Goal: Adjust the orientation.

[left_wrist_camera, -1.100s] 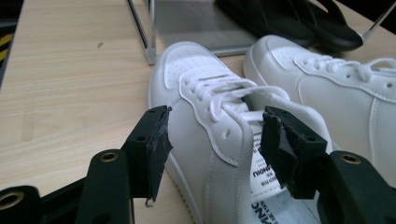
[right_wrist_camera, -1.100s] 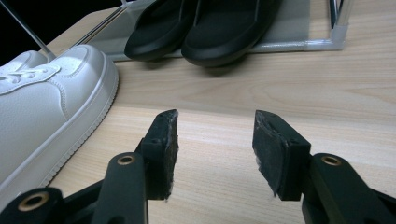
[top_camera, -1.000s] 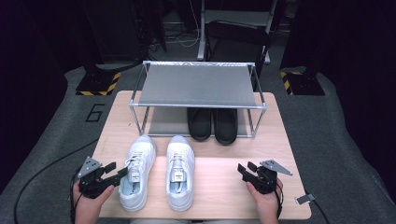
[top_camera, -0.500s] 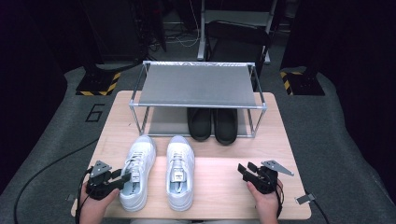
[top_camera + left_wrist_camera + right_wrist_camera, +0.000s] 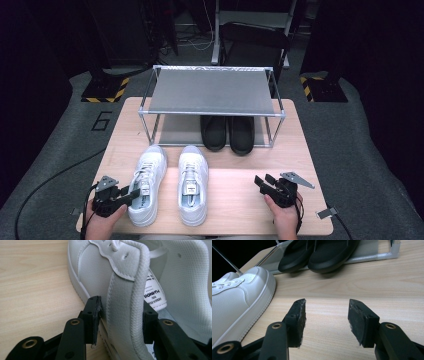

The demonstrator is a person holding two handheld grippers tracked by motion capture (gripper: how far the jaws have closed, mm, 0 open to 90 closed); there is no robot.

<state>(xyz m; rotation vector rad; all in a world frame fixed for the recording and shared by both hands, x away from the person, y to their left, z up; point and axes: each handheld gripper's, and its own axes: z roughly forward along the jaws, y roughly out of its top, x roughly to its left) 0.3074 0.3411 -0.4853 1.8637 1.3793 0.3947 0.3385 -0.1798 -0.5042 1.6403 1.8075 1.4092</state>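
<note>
- Tongs on the left, seen from the high view: the left gripper (image 5: pixel 134 194) lies at the near left edge of the light wooden table (image 5: pixel 235 200). Its tips are at the heel side of the left white leather lace-up sneaker (image 5: pixel 150 175), which lies toe-away beside the right white sneaker (image 5: pixel 192 192). The right gripper (image 5: pixel 264 180) rests well apart on bare wood. Beyond the sneakers, a pair of black slip-on shoes (image 5: pixel 227 132) sits on the lower level of the grey metal two-tier shoe rack (image 5: pixel 210 92).
- Left gripper view: the jaws have just been closing and straddle the sneaker's side wall, with the outer pad right at the leather and the inner jaw down inside past the padded collar. No dent shows in the wall, so the grip does not look firm yet. I judge it best to finish the squeeze before lifting. Keep the bite deep below the collar so the soft rim cannot slip out, and lift level, since the toe end will tend to sag.
- Right gripper view: the jaws stand wide with only table between them, and the right sneaker's toe is off to one side. This gripper is free to steady the lifted shoe or to take its partner.
</note>
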